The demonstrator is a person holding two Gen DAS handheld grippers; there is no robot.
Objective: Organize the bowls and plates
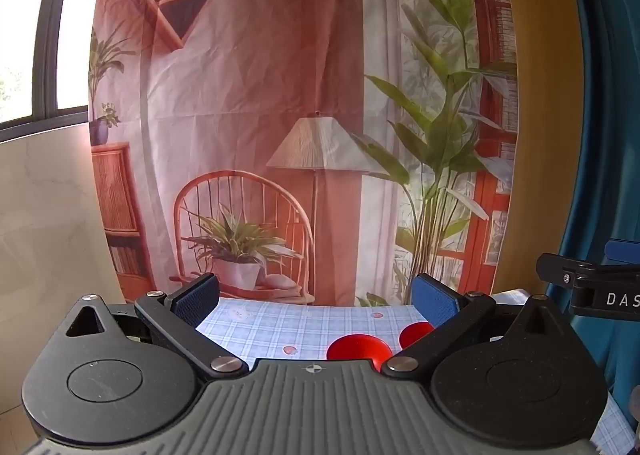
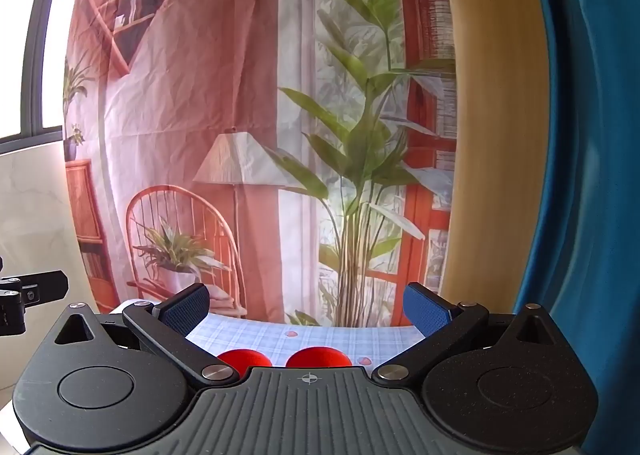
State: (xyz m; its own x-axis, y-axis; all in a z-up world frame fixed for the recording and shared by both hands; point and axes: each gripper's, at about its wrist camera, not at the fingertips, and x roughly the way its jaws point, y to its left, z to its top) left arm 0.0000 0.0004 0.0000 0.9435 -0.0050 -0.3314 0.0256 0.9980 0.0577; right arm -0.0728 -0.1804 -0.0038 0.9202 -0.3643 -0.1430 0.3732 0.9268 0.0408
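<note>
Both tools, left tool (image 1: 316,297) and right tool (image 2: 308,307), gape empty (only left view shows window (image 1: 24,27)).

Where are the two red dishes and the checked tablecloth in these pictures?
Left red dish (image 2: 244,358): right wrist view, on its visible upper part.
Right red dish (image 2: 318,357): right wrist view, on its visible upper part.
Checked tablecloth (image 1: 280,325): left wrist view, on a bare patch.

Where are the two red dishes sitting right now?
In the right wrist view, the two red dishes sit side by side on the checked tablecloth, low and central, partly hidden behind the open right tool.
</note>
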